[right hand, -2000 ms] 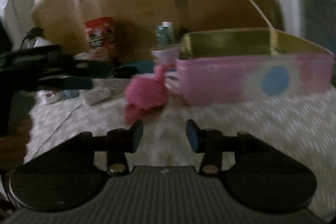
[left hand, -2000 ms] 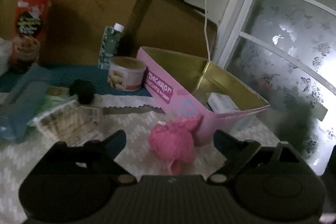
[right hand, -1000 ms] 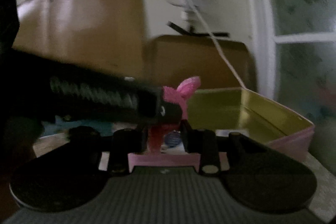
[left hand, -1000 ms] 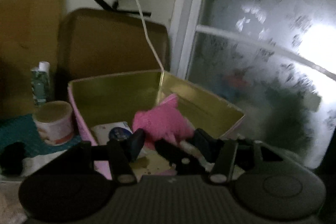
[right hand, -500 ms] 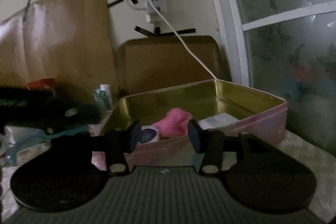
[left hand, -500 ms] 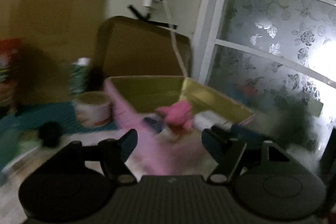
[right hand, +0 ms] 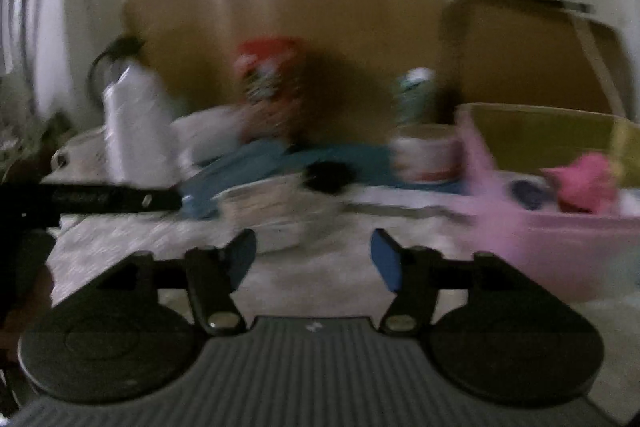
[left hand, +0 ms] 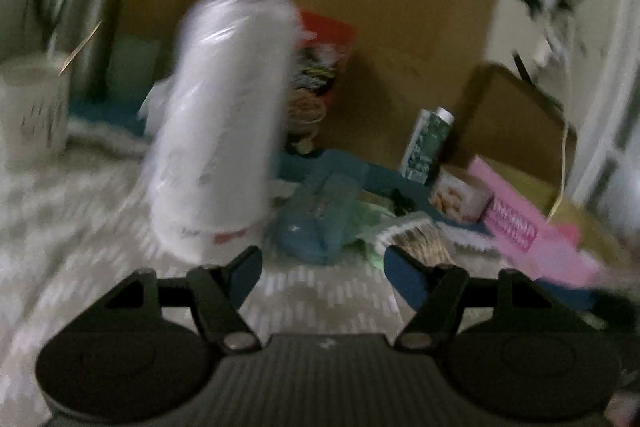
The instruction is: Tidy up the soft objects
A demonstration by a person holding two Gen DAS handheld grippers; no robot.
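Observation:
A pink plush toy (right hand: 587,183) lies inside the pink box (right hand: 540,239) at the right of the right wrist view, beside a small dark round item. My right gripper (right hand: 314,255) hovers over the patterned cloth left of the box, its jaws opening with nothing between them. My left gripper (left hand: 322,267) points at a blue soft packet (left hand: 316,223) and a green one behind it. Its jaws are closing slightly and hold nothing. The pink box (left hand: 520,227) sits at the right edge of the left wrist view. Both views are blurred.
A tall white plastic-wrapped roll (left hand: 224,123) stands close on the left. Behind it are a red snack bag (left hand: 320,59), a kettle (left hand: 88,23) and a white cup (left hand: 30,107). A round tin (left hand: 460,197), a small bottle (left hand: 428,143) and a black ball (right hand: 328,177) crowd the cloth.
The pink toy was let go and now lies in the box. Both grippers have swung left, away from the box and towards the clutter. The right jaws have widened.

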